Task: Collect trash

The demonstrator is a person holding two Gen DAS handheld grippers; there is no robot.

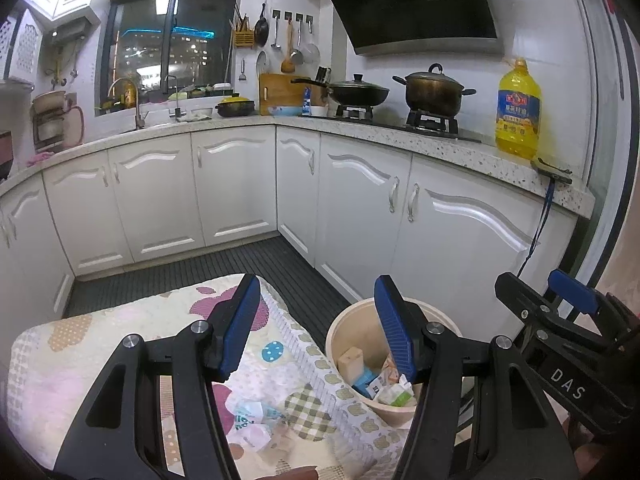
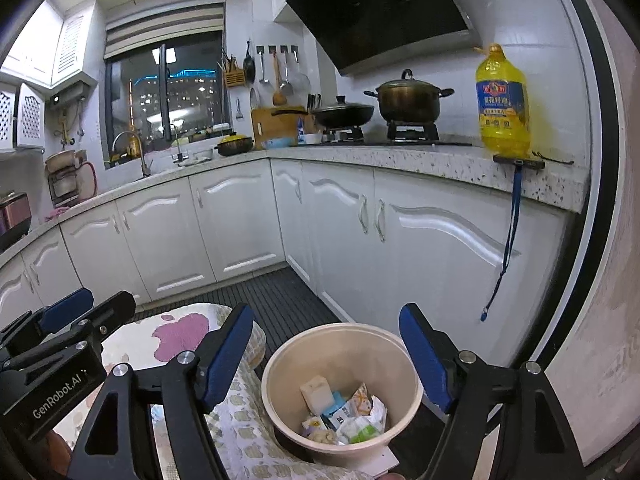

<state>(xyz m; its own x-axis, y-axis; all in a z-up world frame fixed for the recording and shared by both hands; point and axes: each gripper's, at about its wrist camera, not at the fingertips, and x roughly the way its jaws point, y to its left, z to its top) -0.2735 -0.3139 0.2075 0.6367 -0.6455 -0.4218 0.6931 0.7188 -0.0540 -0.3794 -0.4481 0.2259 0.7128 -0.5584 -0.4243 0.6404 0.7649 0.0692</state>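
A beige round bin (image 2: 280,356) stands on the floor beside a low surface under a patterned cloth (image 1: 120,332). Several cartons and wrappers (image 2: 344,412) lie inside the bin. A crumpled white and teal wrapper (image 1: 250,424) lies on the cloth, below and between the fingers of my left gripper (image 1: 316,324). That gripper hovers above the cloth, open and holding nothing. My right gripper (image 2: 328,360) hangs over the bin's mouth, open and holding nothing. In the left wrist view the bin (image 1: 348,332) sits just right of the cloth's edge, with the right gripper (image 1: 544,286) beyond it.
White cabinets (image 2: 240,220) run in an L around a dark ribbed floor mat (image 1: 224,268). On the counter stand a yellow oil bottle (image 2: 502,104), pots on a stove (image 2: 408,98) and a flat device with a blue strap (image 2: 508,240) hanging over the edge near the bin.
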